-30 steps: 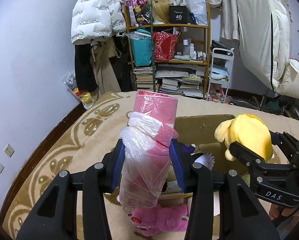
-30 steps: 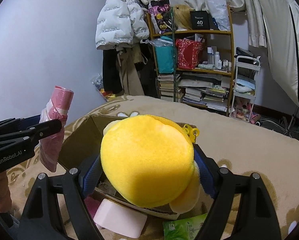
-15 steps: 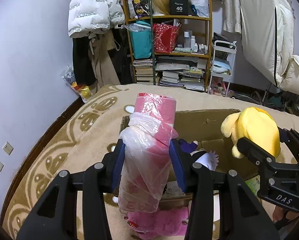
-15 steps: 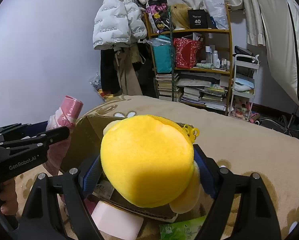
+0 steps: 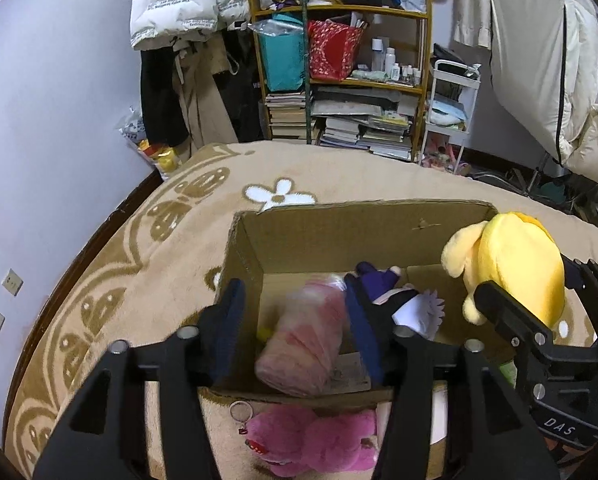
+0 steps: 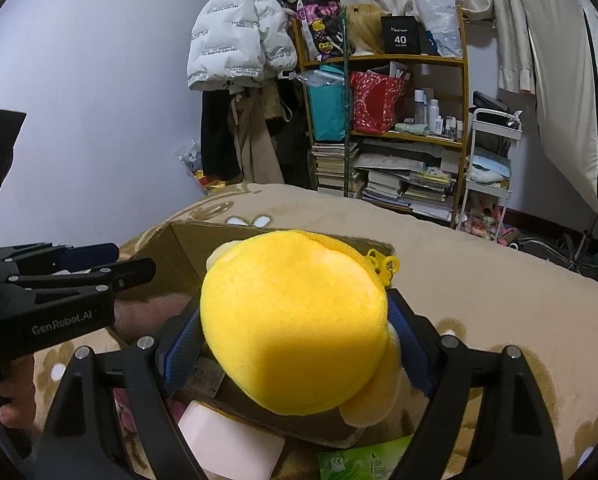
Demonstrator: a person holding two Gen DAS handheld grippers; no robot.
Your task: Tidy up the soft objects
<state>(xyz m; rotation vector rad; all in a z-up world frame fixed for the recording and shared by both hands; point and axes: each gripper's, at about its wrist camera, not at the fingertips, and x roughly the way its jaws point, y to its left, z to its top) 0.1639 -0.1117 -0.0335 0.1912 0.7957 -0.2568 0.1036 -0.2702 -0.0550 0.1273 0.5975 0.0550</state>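
Observation:
An open cardboard box [image 5: 359, 210] stands on the beige carpet. A pink bundle in clear plastic [image 5: 303, 336], blurred, lies loose inside it, below my left gripper [image 5: 293, 292]. That gripper's jaws are opening over the box's near wall, and the blue pads no longer touch the bundle. A purple and white doll [image 5: 395, 296] lies in the box beside the bundle. My right gripper [image 6: 295, 312] is shut on a round yellow plush [image 6: 295, 320], held above the box's right edge; the left wrist view shows the yellow plush [image 5: 511, 264] there too.
A pink plush toy [image 5: 311, 440] lies on the carpet in front of the box. A pale pink pad [image 6: 231, 444] and a green packet [image 6: 363, 460] lie near the box's front corner. A crowded shelf [image 5: 339, 80], hanging coats and a white cart line the far wall.
The left jaws have spread and the pink bundle has dropped from between them into the box. The left gripper has tipped down toward the box. The right gripper with the yellow plush has stayed put.

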